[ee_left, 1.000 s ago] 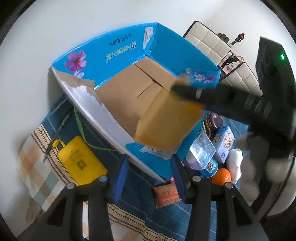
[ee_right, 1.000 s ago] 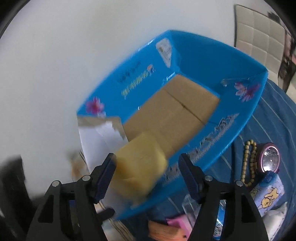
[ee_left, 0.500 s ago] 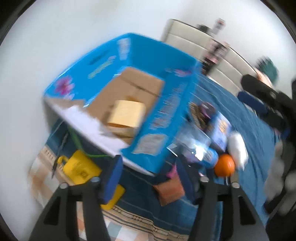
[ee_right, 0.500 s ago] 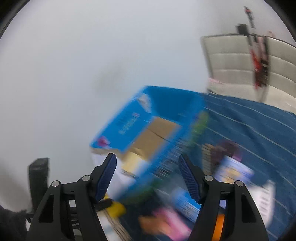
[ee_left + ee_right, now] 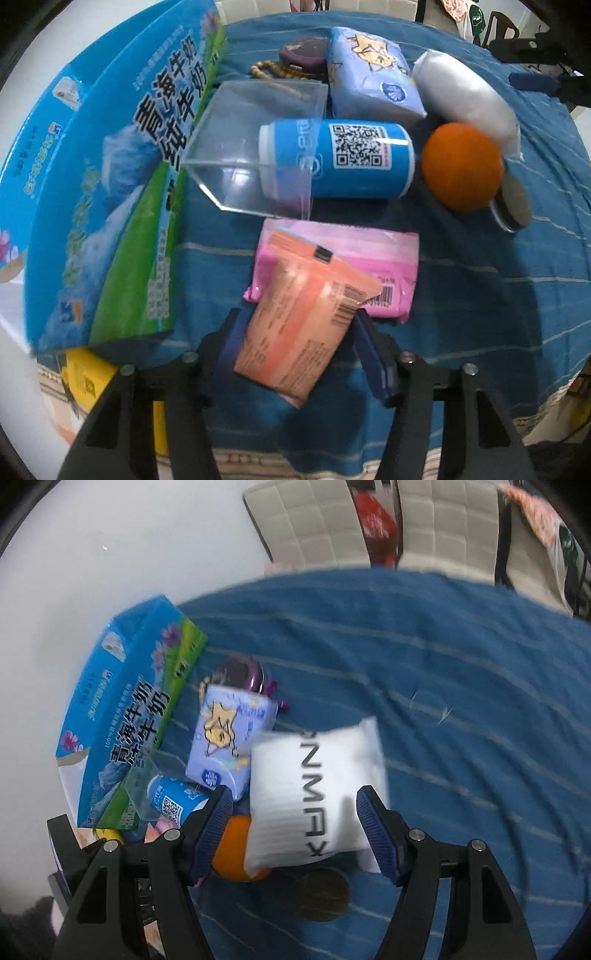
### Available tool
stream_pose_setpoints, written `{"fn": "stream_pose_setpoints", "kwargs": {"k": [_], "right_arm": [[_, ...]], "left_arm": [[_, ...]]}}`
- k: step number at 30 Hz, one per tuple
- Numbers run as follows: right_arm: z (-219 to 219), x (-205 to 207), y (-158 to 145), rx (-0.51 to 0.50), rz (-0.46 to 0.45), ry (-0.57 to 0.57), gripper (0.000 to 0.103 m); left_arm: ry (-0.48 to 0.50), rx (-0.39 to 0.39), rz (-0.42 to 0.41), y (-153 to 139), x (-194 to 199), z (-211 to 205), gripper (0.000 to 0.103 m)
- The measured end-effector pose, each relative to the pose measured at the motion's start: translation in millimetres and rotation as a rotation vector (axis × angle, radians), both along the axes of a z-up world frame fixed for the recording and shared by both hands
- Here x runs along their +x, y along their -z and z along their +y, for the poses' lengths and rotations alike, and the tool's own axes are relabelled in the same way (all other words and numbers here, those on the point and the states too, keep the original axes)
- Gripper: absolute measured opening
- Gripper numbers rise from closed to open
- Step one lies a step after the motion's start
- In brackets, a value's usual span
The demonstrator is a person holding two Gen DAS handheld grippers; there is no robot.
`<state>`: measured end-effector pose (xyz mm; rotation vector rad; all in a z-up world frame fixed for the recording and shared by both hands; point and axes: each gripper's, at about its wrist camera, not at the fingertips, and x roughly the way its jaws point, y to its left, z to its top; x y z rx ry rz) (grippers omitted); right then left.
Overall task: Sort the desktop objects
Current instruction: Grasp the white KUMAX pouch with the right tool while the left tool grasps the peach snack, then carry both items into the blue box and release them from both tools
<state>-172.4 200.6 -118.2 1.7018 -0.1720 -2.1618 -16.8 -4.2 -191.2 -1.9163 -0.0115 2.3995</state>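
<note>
The blue milk carton box [image 5: 110,192] stands at the left edge of the table [image 5: 517,295], under its blue striped cloth, and the loose things lie in a heap just beside it. The white packet [image 5: 317,797] sits between the spread fingers of the right gripper [image 5: 295,830], which looks released, with a gap on each side. The orange sachet [image 5: 299,328] lies between the fingers of the left gripper [image 5: 295,347], overlapping the pink pack [image 5: 354,266]; both pads sit near its edges, but I cannot tell whether they are clenched on it.

I'd worry that closing on the sachet drags the pink pack along, since the 2 overlap. The white packet touches the orange ball [image 5: 236,849], so a squeeze could send it rolling.

Only the left view shows the sachet, the pink pack and the yellow item [image 5: 88,384] by the box clearly. Only the right view shows the packet's lettering and the bare cloth beyond.
</note>
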Motion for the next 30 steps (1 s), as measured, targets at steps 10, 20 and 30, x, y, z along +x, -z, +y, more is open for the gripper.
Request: {"fn": "stream_pose_setpoints", "kwargs": {"k": [10, 20, 30], "right_arm": [[-30.7, -10.8, 55.0, 0.216, 0.038, -0.019, 0.096], [-20.5, 8.7, 0.5, 0.148, 0.188, 0.037, 0.078], [-58.5, 3.4, -93.5, 0.000, 0.355, -0.006, 0.078]], "left_arm": [[-0.087, 0.083, 0.029, -17.2, 17.4, -21.9, 0.037], [-0.228, 0.232, 0.172, -105.2, 3.0, -59.9, 0.037], [-0.316, 0.222, 0.245, -151.2, -36.1, -96.8, 0.037]]}}
